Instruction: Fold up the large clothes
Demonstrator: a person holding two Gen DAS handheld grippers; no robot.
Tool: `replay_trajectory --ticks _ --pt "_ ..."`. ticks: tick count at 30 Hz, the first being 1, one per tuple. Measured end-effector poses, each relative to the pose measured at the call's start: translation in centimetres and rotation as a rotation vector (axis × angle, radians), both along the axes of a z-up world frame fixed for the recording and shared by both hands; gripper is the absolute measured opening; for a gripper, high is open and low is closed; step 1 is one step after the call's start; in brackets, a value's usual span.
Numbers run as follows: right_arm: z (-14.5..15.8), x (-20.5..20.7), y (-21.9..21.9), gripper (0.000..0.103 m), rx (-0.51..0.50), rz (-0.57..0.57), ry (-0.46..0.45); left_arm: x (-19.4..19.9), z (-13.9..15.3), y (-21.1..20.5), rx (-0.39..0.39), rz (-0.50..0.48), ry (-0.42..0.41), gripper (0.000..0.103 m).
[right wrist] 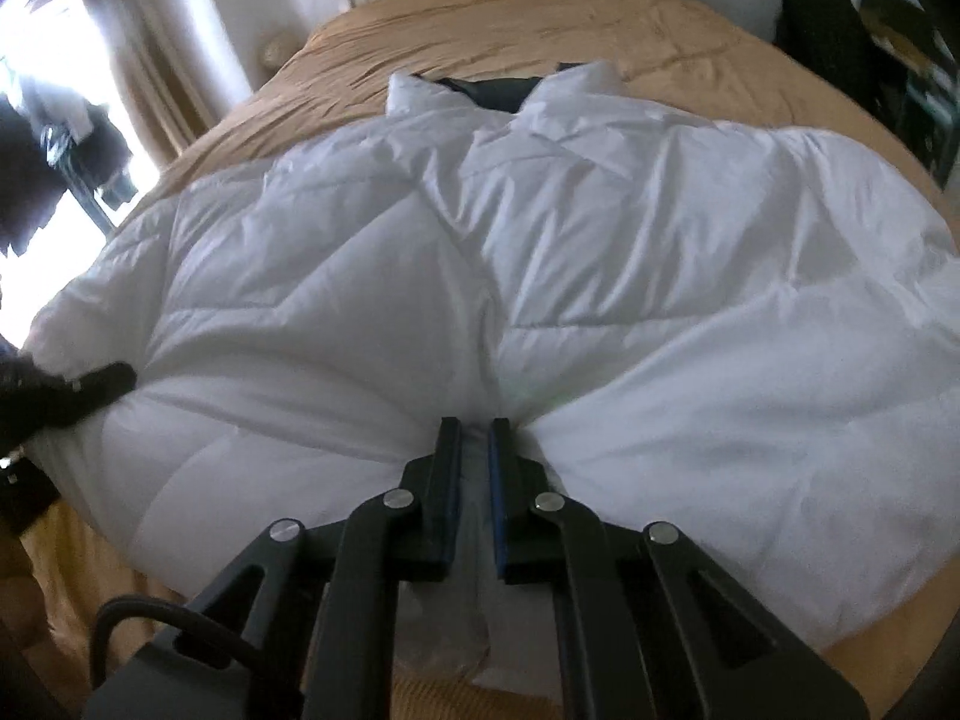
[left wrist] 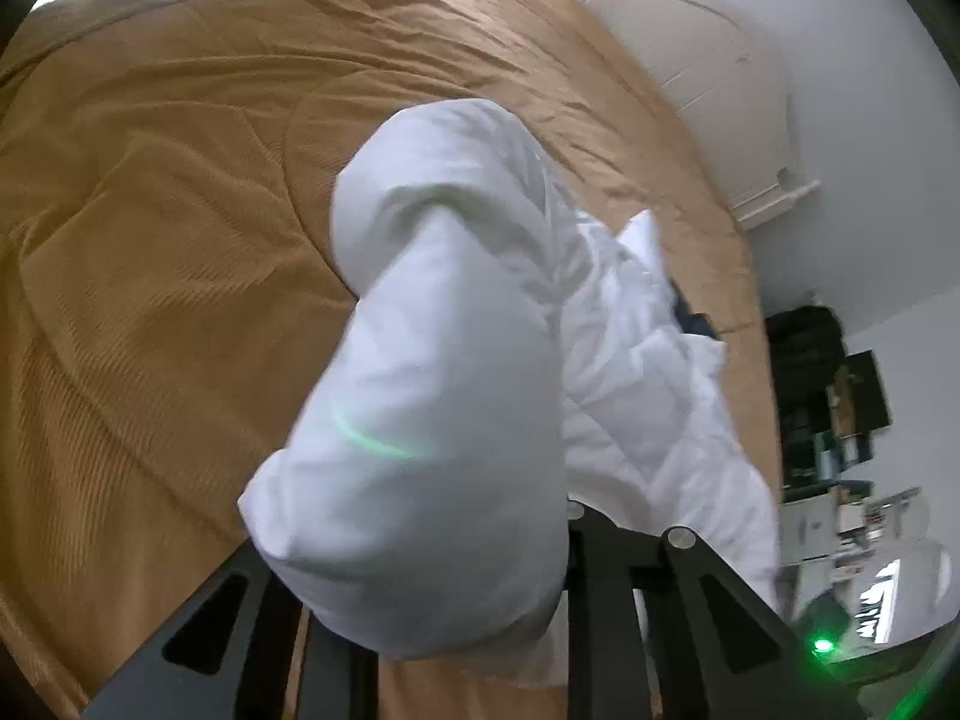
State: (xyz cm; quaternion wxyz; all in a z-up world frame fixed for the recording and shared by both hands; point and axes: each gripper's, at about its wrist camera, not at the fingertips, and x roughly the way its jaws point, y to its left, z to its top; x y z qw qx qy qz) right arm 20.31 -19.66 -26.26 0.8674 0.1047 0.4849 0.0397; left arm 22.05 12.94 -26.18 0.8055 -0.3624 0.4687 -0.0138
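Note:
A white quilted puffer jacket lies spread on a bed, collar and dark lining at the far end. My right gripper is shut on the jacket's near hem at the middle seam. In the left wrist view a thick white sleeve or side part of the jacket bulges over my left gripper and hides its fingertips; the cloth sits between the jaws. The left gripper also shows in the right wrist view, black, pressed into the jacket's left edge.
A tan ribbed bedspread covers the bed. A white wall and headboard stand beyond it. Dark shelving with clutter is at the right. A bright window with curtains is at the left.

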Motion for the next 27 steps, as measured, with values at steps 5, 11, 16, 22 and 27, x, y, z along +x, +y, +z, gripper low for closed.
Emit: replay_trajectory --ticks 5,11,16,22,27 --pt "1.0 -2.9 0.4 0.007 0.045 0.012 0.045 -4.4 0.9 1.3 0.040 0.009 0.007 0.018" --pt "2.5 1.2 0.1 0.008 0.063 0.014 0.032 -4.5 -1.5 3.4 -0.007 0.010 0.066 0.020" --pt "1.7 9.4 0.6 0.008 0.015 0.015 0.076 -3.8 -0.9 2.5 0.052 -0.020 0.078 0.023" --pt "-0.1 17.8 1.8 0.007 -0.058 0.030 0.150 -3.8 -1.5 2.5 0.048 -0.028 0.092 0.025" --pt "-2.6 18.3 3.4 0.006 -0.174 0.116 0.232 -3.3 -1.6 2.0 0.085 -0.041 0.109 0.026"
